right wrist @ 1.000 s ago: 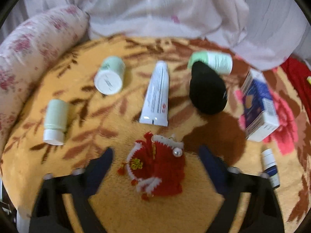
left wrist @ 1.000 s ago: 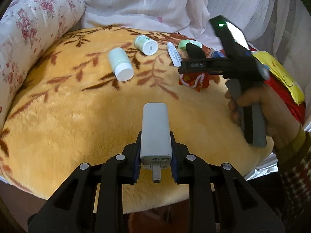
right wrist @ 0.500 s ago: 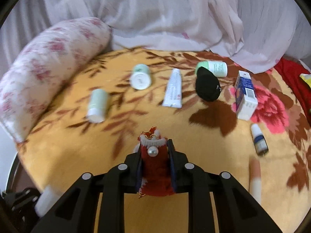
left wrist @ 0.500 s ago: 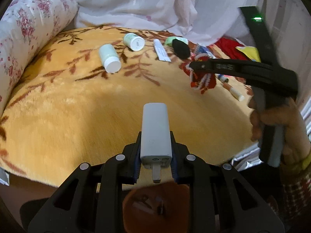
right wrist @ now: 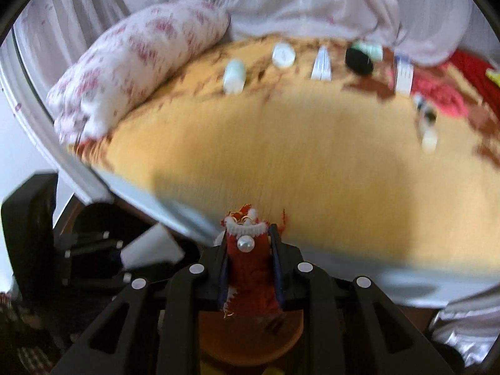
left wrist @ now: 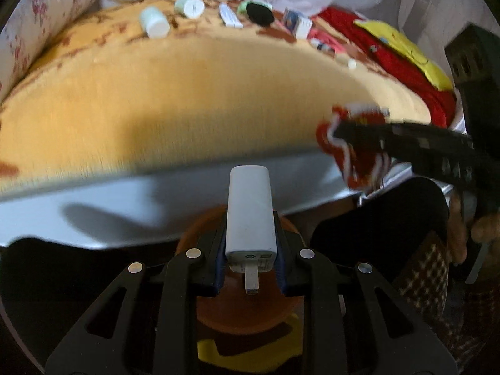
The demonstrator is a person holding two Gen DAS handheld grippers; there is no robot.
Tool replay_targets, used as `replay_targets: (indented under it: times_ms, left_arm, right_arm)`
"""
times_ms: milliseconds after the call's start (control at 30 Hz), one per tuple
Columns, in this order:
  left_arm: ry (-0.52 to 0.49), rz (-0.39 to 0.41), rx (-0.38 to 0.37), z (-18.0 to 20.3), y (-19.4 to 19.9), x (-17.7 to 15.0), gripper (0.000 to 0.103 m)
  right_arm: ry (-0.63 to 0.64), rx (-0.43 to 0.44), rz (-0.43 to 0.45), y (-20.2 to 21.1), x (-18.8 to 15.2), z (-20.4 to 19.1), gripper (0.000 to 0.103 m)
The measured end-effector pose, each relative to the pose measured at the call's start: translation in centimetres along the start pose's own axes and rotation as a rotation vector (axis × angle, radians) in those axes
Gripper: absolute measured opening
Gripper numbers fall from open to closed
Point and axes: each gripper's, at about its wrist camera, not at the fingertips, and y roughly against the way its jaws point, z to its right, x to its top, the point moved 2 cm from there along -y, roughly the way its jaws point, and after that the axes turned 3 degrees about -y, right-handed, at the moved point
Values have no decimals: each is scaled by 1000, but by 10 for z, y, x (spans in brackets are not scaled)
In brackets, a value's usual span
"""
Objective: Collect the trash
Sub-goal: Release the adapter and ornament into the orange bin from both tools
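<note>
Left tongs (left wrist: 250,268) clamp the white charger (left wrist: 250,212) above the orange bin (left wrist: 243,312); right tongs (right wrist: 248,268) pinch the red knitted ornament (right wrist: 248,265) over it.

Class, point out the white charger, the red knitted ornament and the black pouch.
white charger (left wrist: 250,206), left wrist view, middle of its flat face.
red knitted ornament (right wrist: 248,272), right wrist view, red body below the pearl.
black pouch (right wrist: 358,59), right wrist view, its centre.

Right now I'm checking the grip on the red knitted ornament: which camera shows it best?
The right wrist view: the red knitted ornament sits centred and fairly sharp, clamped in the right gripper. The left wrist view shows it only from the side, blurred and partly hidden behind that gripper's finger.
</note>
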Motion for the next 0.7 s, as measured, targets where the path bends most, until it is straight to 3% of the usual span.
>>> replay_targets:
  times_ms: [167,233,267,300,333,400,500,700]
  left_arm:
    - [-2,-44,-6,3,-5,-9,24]
    - [-8,-56,0,7,-4,-12,24]
    - [-8,-60,9,7,-3,-12,30]
    - [-6,-60,16,7,-2,-13,43]
    - [0,-50,31,6,1,-13,50]
    - [14,-18,64,2,8,-11,66]
    - [39,9,84,-7,14,-7,67]
    - [83,28,97,-18,17,-3,71]
  right_arm:
    - [-13,45,-104,-20,-38,-6,26]
    - [-27,64,-135,-28,-48,-7,37]
    - [-28,66,-147,-31,-52,-7,42]
    - [-30,58,-153,-32,-54,-7,56]
    - [-30,42,-148,-32,-54,-6,66]
    - [-11,-22,-117,-28,-52,-3,70]
    - [-5,-79,-65,-20,-48,4,83]
    - [-41,-126,20,-3,-37,27,88]
